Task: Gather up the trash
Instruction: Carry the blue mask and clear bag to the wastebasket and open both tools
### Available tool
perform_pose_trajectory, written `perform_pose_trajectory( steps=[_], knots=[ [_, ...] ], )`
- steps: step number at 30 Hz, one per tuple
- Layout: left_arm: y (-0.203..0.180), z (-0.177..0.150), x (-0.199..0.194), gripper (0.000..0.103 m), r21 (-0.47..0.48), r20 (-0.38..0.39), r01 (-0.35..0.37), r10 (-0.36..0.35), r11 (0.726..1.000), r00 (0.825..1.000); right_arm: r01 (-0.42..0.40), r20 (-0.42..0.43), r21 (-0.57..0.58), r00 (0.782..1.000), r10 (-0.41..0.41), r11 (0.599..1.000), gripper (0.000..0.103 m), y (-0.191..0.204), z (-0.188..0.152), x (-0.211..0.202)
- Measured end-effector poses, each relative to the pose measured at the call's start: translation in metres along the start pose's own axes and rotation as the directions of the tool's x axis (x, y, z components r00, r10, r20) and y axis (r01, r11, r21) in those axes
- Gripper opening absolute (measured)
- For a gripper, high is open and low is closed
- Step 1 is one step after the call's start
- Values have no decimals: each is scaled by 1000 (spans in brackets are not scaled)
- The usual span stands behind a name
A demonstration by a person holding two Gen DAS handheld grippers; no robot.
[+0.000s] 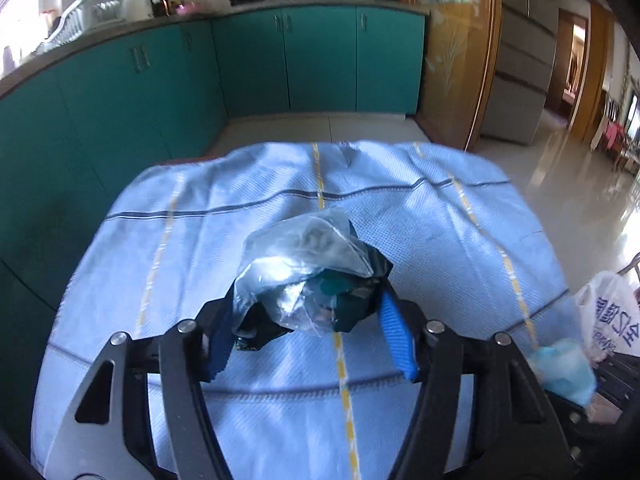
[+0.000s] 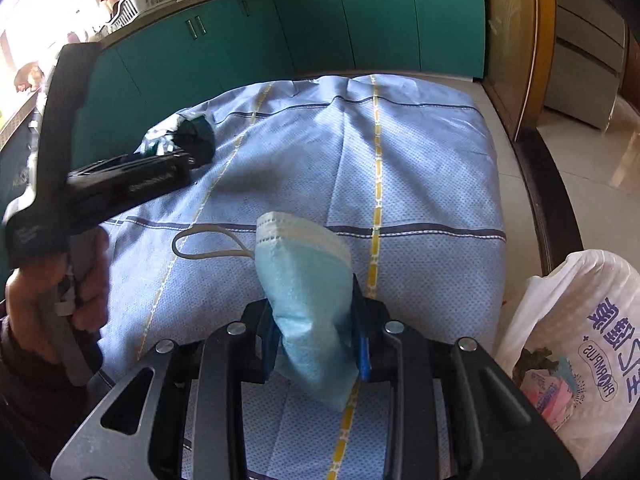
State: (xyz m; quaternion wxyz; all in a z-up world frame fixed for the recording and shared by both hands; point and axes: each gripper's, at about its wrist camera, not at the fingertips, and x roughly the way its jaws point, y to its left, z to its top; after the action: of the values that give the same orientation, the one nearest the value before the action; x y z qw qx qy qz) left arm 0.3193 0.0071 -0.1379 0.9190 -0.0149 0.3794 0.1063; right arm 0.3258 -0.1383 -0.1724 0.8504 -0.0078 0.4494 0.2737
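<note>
My left gripper [image 1: 308,312] is shut on a crumpled clear-and-dark-green plastic wrapper [image 1: 308,268], held just above the blue cloth. From the right wrist view the left gripper [image 2: 176,160] and the wrapper [image 2: 188,132] show at the left. My right gripper [image 2: 316,320] is shut on a light blue face mask [image 2: 308,276], whose ear loop [image 2: 208,244] trails on the cloth. The mask also shows in the left wrist view [image 1: 564,368]. A white plastic trash bag [image 2: 572,344] with printed blue letters stands open at the table's right edge; it also shows in the left wrist view [image 1: 612,312].
The table is covered by a light blue cloth [image 2: 420,168] with yellow and dark stripes. Teal kitchen cabinets [image 1: 248,60] run behind and to the left. A wooden glass door [image 1: 452,48] stands at the right. Tiled floor [image 1: 568,176] lies beyond the table.
</note>
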Motion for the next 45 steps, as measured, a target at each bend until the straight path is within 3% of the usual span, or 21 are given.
perform_pose_trajectory(
  steps=[12,19,24,30,34,38,42,45],
  knots=[
    [5,-46,-81,65,36,111,-71,66,997,992,101,94,-31,991,-98,994,31,20,-21,-18],
    [6,-55,-99,65,31,117,-57,53,998,992,118,129,-37,985,-112,992,31,24,-29,-26],
    [7,-63,-118,65,10,177,-64,61,998,982,118,148,-39,983,-111,992,31,27,-34,-32],
    [7,-63,-129,65,-3,192,-59,59,998,980,128,174,-31,977,-121,991,31,26,-37,-41],
    [3,-64,-134,65,-1,205,-38,38,999,978,147,221,23,964,-149,989,31,8,-39,-61],
    [-7,-66,-143,65,11,226,3,-5,1000,974,157,256,150,947,-191,976,31,-29,-44,-83],
    [-24,-68,-146,65,39,212,35,-42,999,976,179,285,261,925,-252,949,31,-61,-59,-108],
    [-49,-68,-142,65,81,185,95,-109,992,977,207,279,353,907,-314,912,31,-86,-78,-123]
  ],
)
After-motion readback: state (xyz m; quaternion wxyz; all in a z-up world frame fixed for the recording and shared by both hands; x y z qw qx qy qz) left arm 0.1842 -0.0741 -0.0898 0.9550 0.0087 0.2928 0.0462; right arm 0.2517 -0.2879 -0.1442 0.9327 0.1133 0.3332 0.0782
